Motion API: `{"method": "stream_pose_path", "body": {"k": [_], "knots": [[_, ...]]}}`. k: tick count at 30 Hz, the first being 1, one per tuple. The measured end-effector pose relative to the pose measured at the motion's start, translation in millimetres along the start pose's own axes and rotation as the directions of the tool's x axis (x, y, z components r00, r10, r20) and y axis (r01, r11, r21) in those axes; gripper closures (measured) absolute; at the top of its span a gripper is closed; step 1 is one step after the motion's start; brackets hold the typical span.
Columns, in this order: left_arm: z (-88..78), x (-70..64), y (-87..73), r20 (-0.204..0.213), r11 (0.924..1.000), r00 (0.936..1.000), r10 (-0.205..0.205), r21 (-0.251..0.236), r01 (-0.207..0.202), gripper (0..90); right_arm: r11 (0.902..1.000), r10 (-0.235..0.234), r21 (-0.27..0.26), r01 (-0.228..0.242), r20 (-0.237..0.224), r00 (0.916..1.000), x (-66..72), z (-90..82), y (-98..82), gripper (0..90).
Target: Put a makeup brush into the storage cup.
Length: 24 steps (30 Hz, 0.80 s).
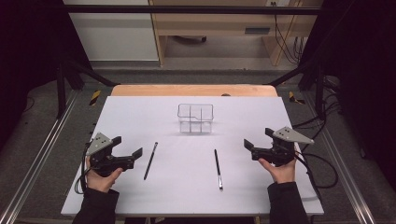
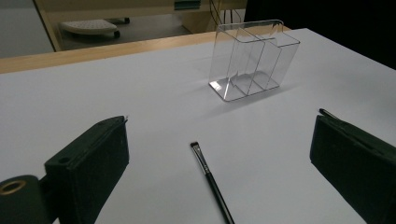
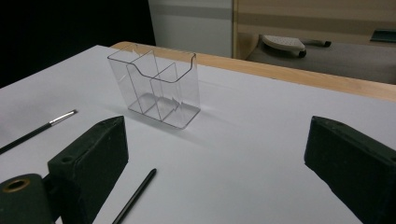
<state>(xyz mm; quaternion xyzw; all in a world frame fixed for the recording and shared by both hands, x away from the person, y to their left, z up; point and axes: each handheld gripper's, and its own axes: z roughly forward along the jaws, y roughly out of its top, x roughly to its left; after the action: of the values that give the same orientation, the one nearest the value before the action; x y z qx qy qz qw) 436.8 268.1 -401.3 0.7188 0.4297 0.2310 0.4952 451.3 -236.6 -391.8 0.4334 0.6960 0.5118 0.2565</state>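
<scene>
Here the white bench (image 1: 140, 205) carries everything, its wooden far edge showing beyond the white sheet. Near the middle of its far half stands a clear organizer (image 1: 195, 118), upright, split into compartments, with nothing in it. The left hand-held gripper (image 1: 127, 148) hovers at the bench's left edge, its jaws spread wide with nothing between the pads; the right hand-held gripper (image 1: 258, 142) sits at the right edge, likewise spread and holding nothing. Both point inward, toward the middle. Between them lie two thin brushes, well apart from each other and from the organizer. The left brush (image 1: 150, 160) lies just beside the left hand-held gripper, its long axis running near to far with a slight lean to the right at the far end; in the left gripper view its bristle tip (image 2: 194, 145) points toward the organizer. The right brush (image 1: 217, 168) lies nearer the right hand-held gripper, also running near to far, with its pale metal end toward the person.
</scene>
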Motion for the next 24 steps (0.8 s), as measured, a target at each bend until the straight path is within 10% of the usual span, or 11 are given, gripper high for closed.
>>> {"method": "stream_pose_path", "body": {"k": [24], "knots": [[4.9, 0.2, -10.0, -0.008, 0.9991, 1.0, -0.003, 0.041, 0.004, 4.1, 0.9936, -0.043, 0.105, 0.044, -0.005, 0.999, 26.4, 10.0, 3.4, 8.4]]}}
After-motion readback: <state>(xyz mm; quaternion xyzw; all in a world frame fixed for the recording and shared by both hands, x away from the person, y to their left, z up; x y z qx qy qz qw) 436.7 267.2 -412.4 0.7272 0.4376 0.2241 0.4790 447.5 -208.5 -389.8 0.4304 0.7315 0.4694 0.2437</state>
